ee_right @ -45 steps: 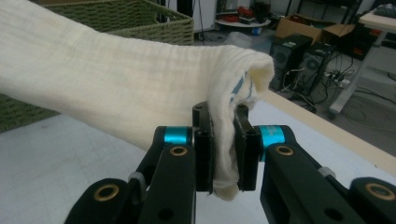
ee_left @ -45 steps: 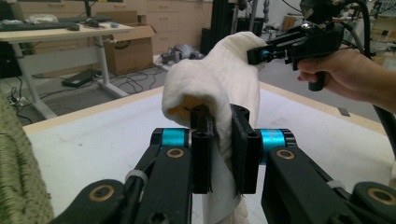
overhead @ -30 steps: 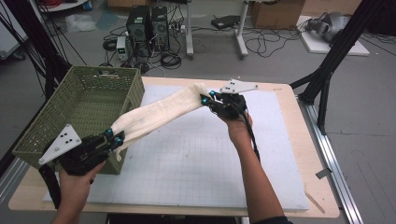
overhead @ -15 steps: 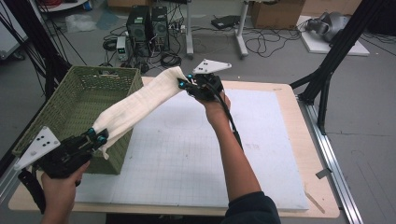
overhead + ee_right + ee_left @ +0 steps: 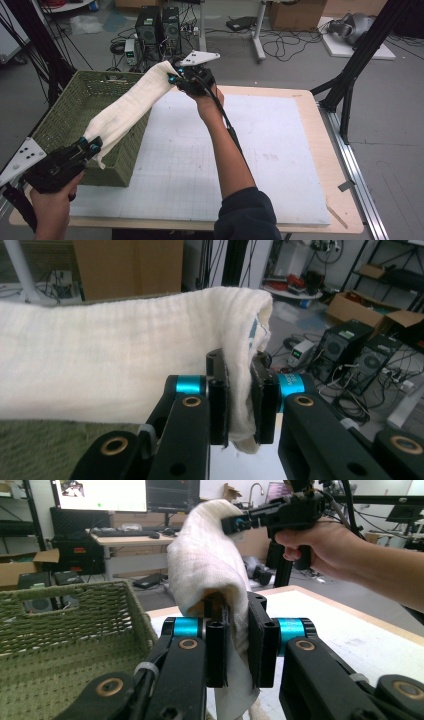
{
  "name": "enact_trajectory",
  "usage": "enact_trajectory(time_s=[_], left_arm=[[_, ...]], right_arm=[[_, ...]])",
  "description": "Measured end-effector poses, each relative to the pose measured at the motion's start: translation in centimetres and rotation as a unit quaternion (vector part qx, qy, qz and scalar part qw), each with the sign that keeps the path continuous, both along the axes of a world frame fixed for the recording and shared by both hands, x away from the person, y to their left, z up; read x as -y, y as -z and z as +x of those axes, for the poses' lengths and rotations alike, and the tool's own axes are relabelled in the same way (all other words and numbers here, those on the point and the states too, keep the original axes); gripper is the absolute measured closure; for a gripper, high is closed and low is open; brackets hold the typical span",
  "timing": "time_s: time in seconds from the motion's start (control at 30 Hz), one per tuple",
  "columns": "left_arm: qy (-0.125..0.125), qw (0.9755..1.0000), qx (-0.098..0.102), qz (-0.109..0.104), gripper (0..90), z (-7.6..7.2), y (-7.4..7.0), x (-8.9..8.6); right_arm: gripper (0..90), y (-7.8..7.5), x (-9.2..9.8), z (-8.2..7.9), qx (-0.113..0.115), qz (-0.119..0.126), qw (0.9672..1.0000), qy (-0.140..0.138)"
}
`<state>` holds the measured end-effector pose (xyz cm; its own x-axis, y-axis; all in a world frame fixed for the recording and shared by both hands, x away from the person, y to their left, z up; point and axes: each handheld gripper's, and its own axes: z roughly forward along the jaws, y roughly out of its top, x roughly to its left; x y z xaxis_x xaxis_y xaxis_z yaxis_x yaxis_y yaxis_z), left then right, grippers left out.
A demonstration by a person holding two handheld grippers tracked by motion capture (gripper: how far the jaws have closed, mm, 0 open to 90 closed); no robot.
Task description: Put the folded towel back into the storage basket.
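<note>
The long cream woven cloth (image 5: 131,106) hangs stretched in the air over the green woven basket's (image 5: 70,117) right rim at the table's (image 5: 305,150) left, its near end clamped in the left gripper (image 5: 91,145) fingers, its far end in the right gripper (image 5: 175,79) fingers.

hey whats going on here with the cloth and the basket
A person holds a two-jaw gripper in each hand, and both are clamped on one long cream-white woven cloth. The left gripper pinches the near end by the front corner of the green woven rectangular basket; the right gripper holds the far end up near the basket's back corner. The cloth hangs stretched in the air along the basket's right side, above the white gridded mat, not yet inside the basket.
</note>
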<state>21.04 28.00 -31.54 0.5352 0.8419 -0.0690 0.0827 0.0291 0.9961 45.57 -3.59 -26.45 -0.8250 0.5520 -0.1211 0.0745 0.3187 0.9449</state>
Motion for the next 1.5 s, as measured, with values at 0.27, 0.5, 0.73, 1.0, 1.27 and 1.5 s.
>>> enact_trajectory(time_s=[0.27, 0.5, 0.73, 1.0, 1.27, 1.5], left_arm=[[-0.018, 0.9998, -0.001, -0.008, 80.3, -0.2, 0.1, -1.2], [-0.032, 0.9994, -0.007, -0.014, 80.3, -0.3, 0.4, -2.2], [-0.050, 0.9986, -0.009, -0.015, 80.3, -0.6, 0.5, -3.0], [-0.070, 0.9974, -0.016, -0.009, 80.2, -0.6, 0.7, -3.7], [-0.094, 0.9948, -0.027, -0.027, 80.1, -0.7, 1.0, -5.1], [-0.121, 0.9902, -0.058, -0.039, 71.8, 0.0, 1.8, -5.9]], right_arm=[[81.5, -0.6, -3.4, 1.2, -0.005, 0.010, 0.9999, -0.006], [81.5, -1.0, -6.5, 1.8, -0.002, 0.004, 0.9999, -0.016], [81.5, -0.9, -8.9, 2.4, -0.002, -0.002, 0.9998, -0.020], [81.5, -0.6, -11.6, 3.4, -0.009, -0.017, 0.9994, -0.028], [81.5, -0.1, -14.7, 4.1, -0.012, -0.027, 0.9990, -0.035], [80.4, 0.5, -16.7, 4.8, -0.018, -0.030, 0.9990, -0.029]])
